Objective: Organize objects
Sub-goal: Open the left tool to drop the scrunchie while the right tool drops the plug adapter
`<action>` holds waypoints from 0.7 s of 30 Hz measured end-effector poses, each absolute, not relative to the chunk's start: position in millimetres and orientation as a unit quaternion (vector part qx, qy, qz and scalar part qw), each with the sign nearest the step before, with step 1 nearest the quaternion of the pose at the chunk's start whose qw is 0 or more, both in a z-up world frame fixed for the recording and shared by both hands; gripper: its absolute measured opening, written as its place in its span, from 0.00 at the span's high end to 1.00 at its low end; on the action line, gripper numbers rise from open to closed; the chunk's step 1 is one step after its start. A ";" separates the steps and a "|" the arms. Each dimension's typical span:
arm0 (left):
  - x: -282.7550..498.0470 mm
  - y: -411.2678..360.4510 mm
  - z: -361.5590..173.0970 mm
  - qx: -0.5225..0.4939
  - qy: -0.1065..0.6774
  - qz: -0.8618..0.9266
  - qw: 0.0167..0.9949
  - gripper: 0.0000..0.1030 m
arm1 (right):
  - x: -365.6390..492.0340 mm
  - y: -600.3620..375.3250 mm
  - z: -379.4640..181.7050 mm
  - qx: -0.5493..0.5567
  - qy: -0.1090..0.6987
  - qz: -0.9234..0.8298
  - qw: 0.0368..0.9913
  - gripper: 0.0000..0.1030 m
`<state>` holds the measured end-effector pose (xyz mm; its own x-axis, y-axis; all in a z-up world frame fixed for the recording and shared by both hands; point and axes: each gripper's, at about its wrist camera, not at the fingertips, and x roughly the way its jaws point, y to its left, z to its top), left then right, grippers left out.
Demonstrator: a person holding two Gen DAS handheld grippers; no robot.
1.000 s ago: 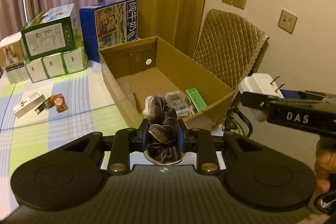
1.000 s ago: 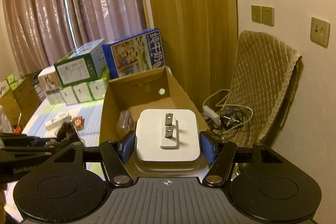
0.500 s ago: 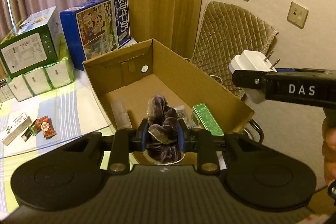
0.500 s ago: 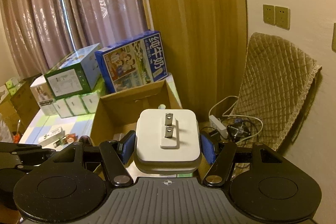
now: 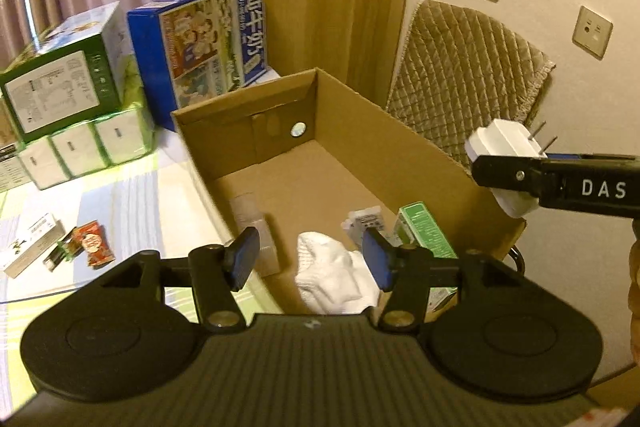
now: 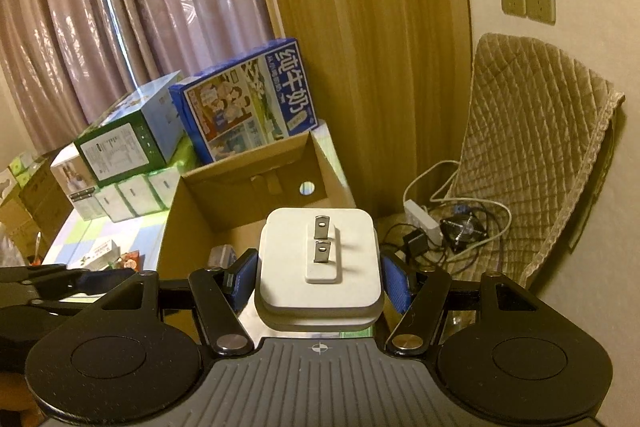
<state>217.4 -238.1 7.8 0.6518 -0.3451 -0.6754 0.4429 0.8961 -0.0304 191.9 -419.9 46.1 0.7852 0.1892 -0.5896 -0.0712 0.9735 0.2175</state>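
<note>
An open cardboard box [image 5: 400, 147] stands on the table below my left gripper [image 5: 310, 257], which is open with nothing between its fingers. On the box floor lie a white cloth [image 5: 336, 275], a green carton [image 5: 424, 231], a white packet [image 5: 366, 221] and a clear plastic piece [image 5: 256, 227]. The velvet scrunchie is out of sight. My right gripper [image 6: 319, 277] is shut on a white plug adapter [image 6: 320, 259] with its prongs pointing forward. It hovers at the box's right rim, where the adapter [image 5: 500, 147] shows beside the box [image 6: 248, 179].
Behind the box are a blue milk carton [image 5: 208, 39], a green box [image 5: 64, 75] and tissue packs [image 5: 88, 151]. Small packets [image 5: 90, 243] lie on the checked tablecloth at left. A quilted chair [image 5: 468, 75] and a tangle of cables [image 6: 440, 231] are at right.
My left gripper has opened and the purple scrunchie has left it; it is no longer visible. Both grippers have moved forward over the box. The right still holds the adapter.
</note>
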 end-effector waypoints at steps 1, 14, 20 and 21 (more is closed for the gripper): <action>216.0 -235.7 9.0 0.069 0.355 -0.216 0.907 0.50 | 191.9 -419.5 45.3 0.094 0.322 0.070 0.940 0.40; 198.3 -193.4 17.2 0.031 0.346 -0.185 0.919 0.49 | 206.9 -398.3 44.6 0.100 0.325 0.110 0.934 0.40; 185.3 -171.7 13.2 0.030 0.347 -0.164 0.923 0.46 | 207.5 -398.2 40.6 0.129 0.316 0.113 0.933 0.12; 182.7 -168.1 12.7 0.030 0.347 -0.161 0.923 0.45 | 204.7 -399.2 41.3 0.130 0.316 0.113 0.933 0.12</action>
